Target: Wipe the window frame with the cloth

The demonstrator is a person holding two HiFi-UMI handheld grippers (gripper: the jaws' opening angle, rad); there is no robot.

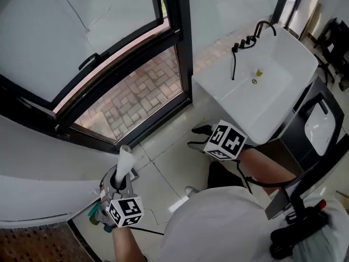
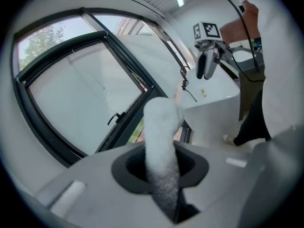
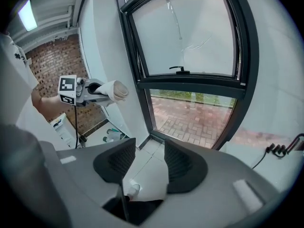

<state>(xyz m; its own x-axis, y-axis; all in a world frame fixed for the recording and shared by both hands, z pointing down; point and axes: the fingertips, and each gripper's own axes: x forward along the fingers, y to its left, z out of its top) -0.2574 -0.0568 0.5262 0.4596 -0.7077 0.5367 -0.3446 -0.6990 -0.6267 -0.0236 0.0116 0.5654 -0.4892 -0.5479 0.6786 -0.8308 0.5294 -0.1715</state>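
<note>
A rolled white cloth (image 2: 161,146) stands up between the jaws of my left gripper (image 1: 122,182), which is shut on it; the cloth (image 1: 125,161) points toward the black window frame (image 1: 180,53) from below and left. The cloth (image 3: 114,91) also shows at left in the right gripper view. My right gripper (image 3: 146,164) is open with nothing between its fingers, held lower right of the window (image 3: 190,80), over the tiled floor. Its marker cube (image 1: 225,141) shows in the head view.
A white sink (image 1: 262,86) with a black tap (image 1: 256,34) stands to the right of the window. Bottles (image 1: 98,214) sit on the floor by the left gripper. A brick wall (image 3: 52,65) lies at left. Black equipment (image 1: 305,222) stands at lower right.
</note>
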